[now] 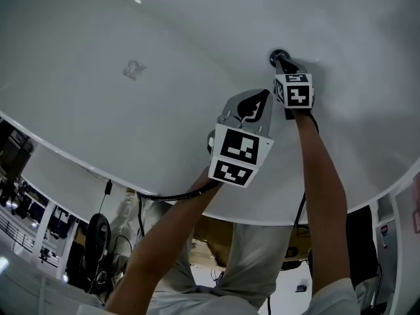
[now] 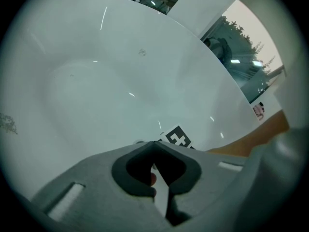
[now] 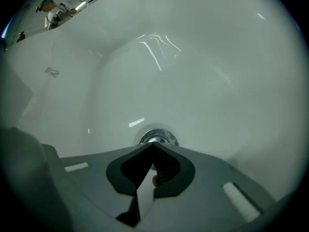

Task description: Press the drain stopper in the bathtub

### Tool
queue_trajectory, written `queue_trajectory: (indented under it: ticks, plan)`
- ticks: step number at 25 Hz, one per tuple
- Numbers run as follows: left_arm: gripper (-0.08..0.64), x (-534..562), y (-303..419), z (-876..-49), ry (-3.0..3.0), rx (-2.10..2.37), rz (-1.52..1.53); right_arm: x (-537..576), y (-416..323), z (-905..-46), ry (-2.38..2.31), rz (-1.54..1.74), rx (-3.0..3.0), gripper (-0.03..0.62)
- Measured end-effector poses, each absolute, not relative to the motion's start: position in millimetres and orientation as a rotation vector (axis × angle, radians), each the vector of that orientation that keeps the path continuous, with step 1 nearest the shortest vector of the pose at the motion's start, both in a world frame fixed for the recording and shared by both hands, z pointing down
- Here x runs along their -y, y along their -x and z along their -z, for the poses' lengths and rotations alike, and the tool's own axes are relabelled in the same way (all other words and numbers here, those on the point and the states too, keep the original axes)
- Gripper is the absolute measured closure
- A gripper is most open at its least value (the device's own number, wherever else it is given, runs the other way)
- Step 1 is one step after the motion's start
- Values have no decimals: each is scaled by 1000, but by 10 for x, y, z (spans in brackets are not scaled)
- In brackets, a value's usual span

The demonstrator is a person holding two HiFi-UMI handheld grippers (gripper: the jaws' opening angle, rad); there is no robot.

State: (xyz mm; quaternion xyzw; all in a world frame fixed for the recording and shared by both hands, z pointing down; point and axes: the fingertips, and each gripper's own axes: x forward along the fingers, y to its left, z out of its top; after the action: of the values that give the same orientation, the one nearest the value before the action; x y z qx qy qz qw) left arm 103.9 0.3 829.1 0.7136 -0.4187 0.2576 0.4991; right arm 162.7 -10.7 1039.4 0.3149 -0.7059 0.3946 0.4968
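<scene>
The round chrome drain stopper (image 3: 155, 137) sits in the floor of the white bathtub (image 1: 164, 51). My right gripper (image 3: 153, 144) is shut, its closed tip right at the stopper's near rim; whether it touches is hidden. From the head view the right gripper (image 1: 281, 60) reaches down onto the dark drain stopper (image 1: 275, 57). My left gripper (image 1: 261, 96) is shut with nothing in it, held above the tub floor, nearer me and left of the right one. In the left gripper view the left gripper (image 2: 155, 144) points at bare tub wall, with the right gripper's marker cube (image 2: 176, 138) just beyond it.
The tub's curved rim (image 1: 85, 163) runs across the bottom of the head view, and my two forearms cross over it. Cables and dark equipment (image 1: 98, 238) lie on the floor outside the tub. A faint mark (image 1: 134, 69) shows on the tub surface at left.
</scene>
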Motion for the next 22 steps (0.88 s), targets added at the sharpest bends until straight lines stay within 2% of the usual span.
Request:
queue_trajectory:
  ticks: [13, 22]
  plan:
    - [561, 27, -847, -8197, -1719, 1039, -616, 193, -1499, -10461, -757, -941, 1558, 589]
    - [561, 135, -816, -7921, -1747, 1069, -594, 90, -1479, -10066, -699, -1004, 1616, 589]
